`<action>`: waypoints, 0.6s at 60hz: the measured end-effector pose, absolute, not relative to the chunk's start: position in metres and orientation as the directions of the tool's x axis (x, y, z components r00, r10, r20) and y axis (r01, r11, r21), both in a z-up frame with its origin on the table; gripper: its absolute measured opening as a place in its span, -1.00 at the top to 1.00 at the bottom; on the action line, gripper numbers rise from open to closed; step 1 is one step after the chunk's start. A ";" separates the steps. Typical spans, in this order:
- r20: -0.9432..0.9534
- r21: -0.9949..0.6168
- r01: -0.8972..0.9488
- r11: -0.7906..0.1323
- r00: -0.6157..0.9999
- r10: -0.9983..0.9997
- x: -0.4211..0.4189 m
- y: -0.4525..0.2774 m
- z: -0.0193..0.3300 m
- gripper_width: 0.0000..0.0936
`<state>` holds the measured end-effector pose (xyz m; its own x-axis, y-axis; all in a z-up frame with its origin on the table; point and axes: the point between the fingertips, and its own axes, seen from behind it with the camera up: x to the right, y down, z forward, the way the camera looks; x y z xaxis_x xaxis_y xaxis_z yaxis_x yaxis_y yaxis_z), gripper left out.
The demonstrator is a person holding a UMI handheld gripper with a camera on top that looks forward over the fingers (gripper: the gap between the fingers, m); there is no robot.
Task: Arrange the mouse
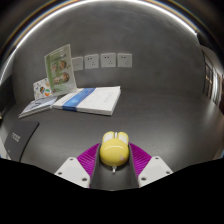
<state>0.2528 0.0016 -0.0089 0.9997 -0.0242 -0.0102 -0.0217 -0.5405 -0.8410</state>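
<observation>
One yellow mouse (114,150) sits between the two fingers of the jaws (115,160), nose pointing away from the camera. A pale scroll wheel line runs down the middle of its back. The purple pads (88,157) on the inner faces of the fingers flank it on both sides and appear to touch its flanks; no gap is visible on either side, so the jaws read as closed on the mouse at roughly the mouse's own width. Whether the mouse is lifted or resting on the bench (150,115) cannot be told from this view; its rear end is hidden behind the gripper body.

Bench surface: dark grey, matte, with a faint sheen beyond the mouse.

Beyond the fingers and to the left, well apart from the mouse:
- a closed book (88,100) with a white cover and a blue band along its near edge, lying flat;
- just behind and to the left of it, an open magazine or leaflet (45,103), also flat, partly overlapped by the book;
- an upright picture card or booklet (58,68) in green tones, standing tilted behind the flat items.

Near the left finger, at the bench's edge, a dark flat object (20,135) lies at an angle; its nature cannot be told.

Back wall: grey, carrying three white wall plates (107,60) in a row, above the book.
</observation>
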 end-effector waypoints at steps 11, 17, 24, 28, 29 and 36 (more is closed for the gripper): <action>-0.054 -0.842 -0.087 -0.532 0.996 -0.078 0.256 0.000 -0.005 0.17; -0.047 -0.861 -0.103 -0.498 0.991 -0.123 0.251 -0.010 0.021 0.17; -0.023 -0.935 -0.053 -0.351 0.996 -0.090 0.175 -0.023 0.109 0.17; -0.003 -0.957 -0.017 -0.290 0.999 -0.052 0.103 -0.028 0.147 0.17; -0.002 -0.960 -0.012 -0.279 0.999 -0.034 0.082 -0.028 0.152 0.17; -0.024 -0.963 0.000 -0.270 0.996 0.087 -0.064 -0.028 0.159 0.18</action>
